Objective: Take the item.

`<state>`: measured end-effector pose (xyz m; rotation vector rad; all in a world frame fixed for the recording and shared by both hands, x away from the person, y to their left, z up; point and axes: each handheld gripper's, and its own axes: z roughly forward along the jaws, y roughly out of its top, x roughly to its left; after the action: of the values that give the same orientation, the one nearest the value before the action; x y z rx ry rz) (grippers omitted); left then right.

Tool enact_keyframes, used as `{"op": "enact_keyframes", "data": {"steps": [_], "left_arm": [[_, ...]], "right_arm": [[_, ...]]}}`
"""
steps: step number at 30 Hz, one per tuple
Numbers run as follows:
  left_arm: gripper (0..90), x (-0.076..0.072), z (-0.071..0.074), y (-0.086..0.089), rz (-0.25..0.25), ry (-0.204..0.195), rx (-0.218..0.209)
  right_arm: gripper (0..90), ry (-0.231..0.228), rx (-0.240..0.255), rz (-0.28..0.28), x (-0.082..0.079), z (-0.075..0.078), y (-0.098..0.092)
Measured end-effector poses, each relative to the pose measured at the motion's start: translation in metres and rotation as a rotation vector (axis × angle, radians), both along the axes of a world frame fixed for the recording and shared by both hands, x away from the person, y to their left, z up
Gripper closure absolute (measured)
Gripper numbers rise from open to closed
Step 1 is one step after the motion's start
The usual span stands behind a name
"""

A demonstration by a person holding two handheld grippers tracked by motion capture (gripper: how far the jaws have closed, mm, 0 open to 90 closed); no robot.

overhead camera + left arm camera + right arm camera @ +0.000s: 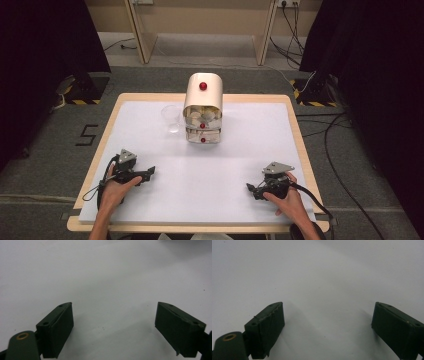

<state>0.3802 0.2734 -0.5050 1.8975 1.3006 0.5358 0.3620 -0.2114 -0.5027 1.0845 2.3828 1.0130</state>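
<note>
White sheeting covered the table (150, 125), and a cream drawer box (203, 107) with red knobs stood at its far middle, a clear cup (171, 118) just beside it. Well apart from the box, near the front edge, rested the left gripper (149, 173) and the right gripper (250, 188) — both with jaws wide and nothing between them.

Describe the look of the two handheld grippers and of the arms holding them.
Both the left gripper and right gripper are black, each topped by a grey three-cornered plate and trailing a black cable. Their jaws are dark blocky pads with small screw holes; a brass-ringed hole sits beside one. The forearms are bare, with no sleeves.
</note>
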Motion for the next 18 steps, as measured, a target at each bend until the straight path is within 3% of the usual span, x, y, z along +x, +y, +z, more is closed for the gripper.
{"op": "enact_keyframes", "data": {"steps": [9,15,18], "left_arm": [[15.3,-0.002,0.027,-0.020,-0.069,-0.086,-0.062],[16.2,0.003,0.045,-0.040,-0.128,-0.139,-0.117],[16.7,0.008,0.050,-0.049,-0.160,-0.160,-0.124]], "right_arm": [[11.1,0.002,-0.002,0.002,0.000,0.000,0.000],[10.6,0.003,-0.001,0.004,0.000,0.000,0.000],[10.6,0.003,-0.002,0.005,0.000,0.000,0.000]]}}
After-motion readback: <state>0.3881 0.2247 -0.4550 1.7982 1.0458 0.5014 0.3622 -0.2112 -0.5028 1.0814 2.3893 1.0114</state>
